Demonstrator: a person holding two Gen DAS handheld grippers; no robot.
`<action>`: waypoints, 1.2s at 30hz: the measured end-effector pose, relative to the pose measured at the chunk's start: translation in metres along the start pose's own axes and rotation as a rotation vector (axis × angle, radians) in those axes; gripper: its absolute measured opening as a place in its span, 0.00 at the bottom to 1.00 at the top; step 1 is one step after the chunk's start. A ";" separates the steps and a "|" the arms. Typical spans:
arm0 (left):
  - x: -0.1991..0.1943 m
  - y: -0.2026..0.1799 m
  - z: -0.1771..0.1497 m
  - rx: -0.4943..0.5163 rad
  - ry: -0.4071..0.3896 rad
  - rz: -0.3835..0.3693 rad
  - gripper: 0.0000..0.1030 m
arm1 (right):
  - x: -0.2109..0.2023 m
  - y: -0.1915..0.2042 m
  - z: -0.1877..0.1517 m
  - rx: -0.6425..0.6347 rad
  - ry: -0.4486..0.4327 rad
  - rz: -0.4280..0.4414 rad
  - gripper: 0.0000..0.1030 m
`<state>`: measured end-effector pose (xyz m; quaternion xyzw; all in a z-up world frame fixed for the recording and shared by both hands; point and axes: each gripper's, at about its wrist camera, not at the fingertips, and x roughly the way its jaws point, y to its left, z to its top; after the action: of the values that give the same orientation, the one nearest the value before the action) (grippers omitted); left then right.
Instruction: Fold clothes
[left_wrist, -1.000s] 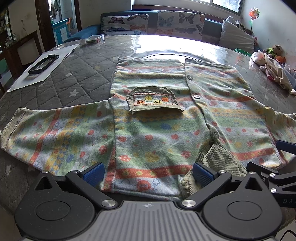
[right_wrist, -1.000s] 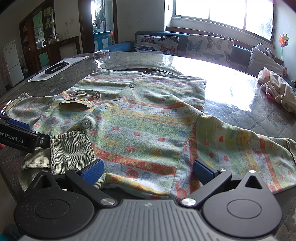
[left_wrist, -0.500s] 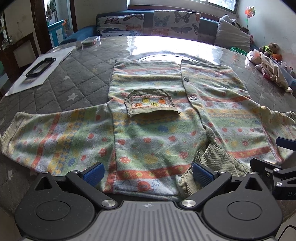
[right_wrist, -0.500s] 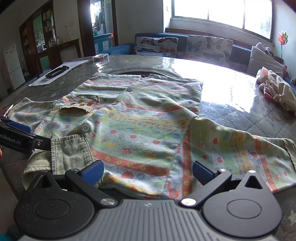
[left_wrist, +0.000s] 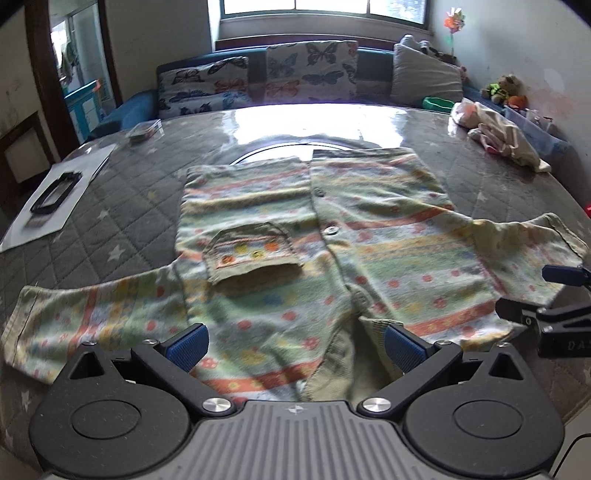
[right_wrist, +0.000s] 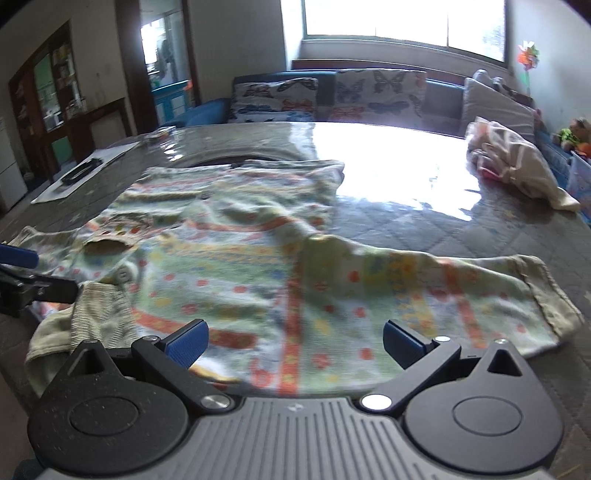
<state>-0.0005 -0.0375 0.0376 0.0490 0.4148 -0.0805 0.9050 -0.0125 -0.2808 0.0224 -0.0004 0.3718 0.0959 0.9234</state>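
A: How is the shirt (left_wrist: 280, 258) expected to handle?

B: Soft, light and limp; it is best taken at the near collar edge or a sleeve cuff (right_wrist: 550, 295).

A: And its look?

B: Striped, flower-printed, buttoned, with a chest pocket (left_wrist: 251, 254); it is spread flat on the quilted table (left_wrist: 122, 206), sleeves out. Both the left gripper (left_wrist: 295, 341) and right gripper (right_wrist: 293, 341) are held wide apart, nothing grasped.

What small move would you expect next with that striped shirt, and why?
Probably lowering both open grippers onto the near collar edge to pinch it. The shirt lies spread flat, buttoned, sleeves out; the left gripper and right gripper hover over that edge, holding nothing.
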 end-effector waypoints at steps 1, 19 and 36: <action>0.000 -0.005 0.002 0.014 -0.007 -0.015 1.00 | 0.000 -0.005 0.001 0.006 -0.003 -0.009 0.96; 0.026 -0.078 0.003 0.177 -0.004 -0.217 0.76 | 0.026 -0.081 0.033 0.060 -0.015 -0.184 0.75; 0.031 -0.090 -0.002 0.245 0.028 -0.235 0.75 | 0.032 -0.138 0.029 0.130 -0.003 -0.336 0.66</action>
<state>0.0014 -0.1290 0.0110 0.1111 0.4174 -0.2349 0.8708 0.0549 -0.4089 0.0120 -0.0026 0.3706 -0.0841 0.9250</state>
